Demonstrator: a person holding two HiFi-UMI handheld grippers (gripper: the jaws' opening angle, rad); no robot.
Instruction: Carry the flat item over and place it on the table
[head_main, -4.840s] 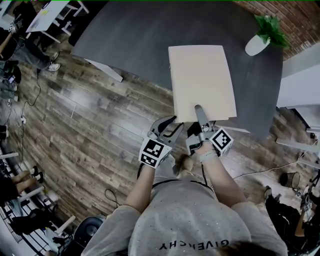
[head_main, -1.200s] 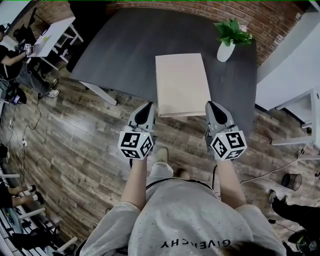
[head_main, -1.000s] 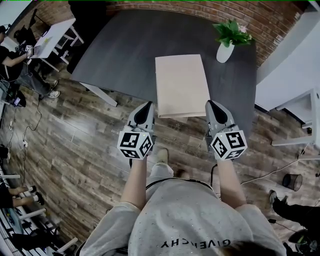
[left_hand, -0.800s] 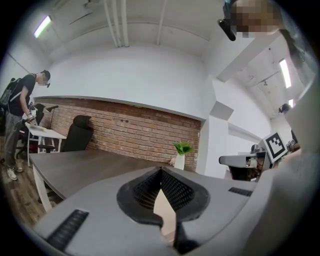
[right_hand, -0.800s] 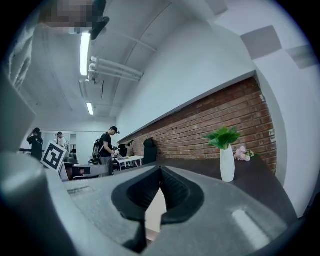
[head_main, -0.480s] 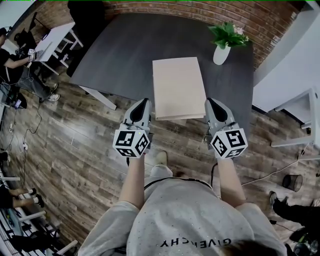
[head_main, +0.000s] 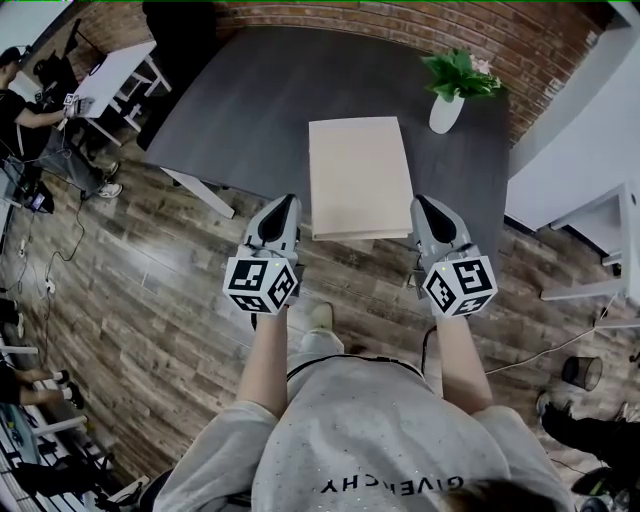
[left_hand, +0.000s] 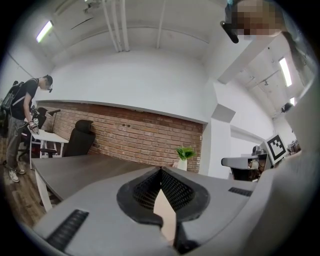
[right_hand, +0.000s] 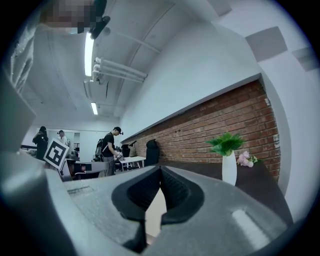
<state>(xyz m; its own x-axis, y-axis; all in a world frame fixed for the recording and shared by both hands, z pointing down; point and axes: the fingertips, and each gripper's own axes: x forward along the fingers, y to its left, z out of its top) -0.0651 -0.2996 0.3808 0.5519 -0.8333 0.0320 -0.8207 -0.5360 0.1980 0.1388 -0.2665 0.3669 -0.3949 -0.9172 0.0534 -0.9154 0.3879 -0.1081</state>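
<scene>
The flat item is a pale beige board (head_main: 358, 176) lying on the dark grey table (head_main: 250, 110), its near end reaching slightly past the table's front edge. My left gripper (head_main: 286, 204) is shut and hangs just left of the board's near corner, not touching it. My right gripper (head_main: 424, 206) is also shut, just right of the other near corner. In the left gripper view the jaws (left_hand: 161, 172) are closed, with a strip of board (left_hand: 165, 212) showing behind them. The right gripper view shows closed jaws (right_hand: 160, 170) and board (right_hand: 155, 210) likewise.
A white vase with a green plant (head_main: 446, 100) stands on the table's far right corner. A brick wall (head_main: 400, 20) runs behind the table. A white desk (head_main: 110, 75) with a person (head_main: 30, 110) is at the far left. Wood floor (head_main: 140, 280) lies below me.
Earlier the right gripper rested on the board's near edge with the left open beside it. Now both are shut and spread apart, either side of the board. The left one has risen slightly.
</scene>
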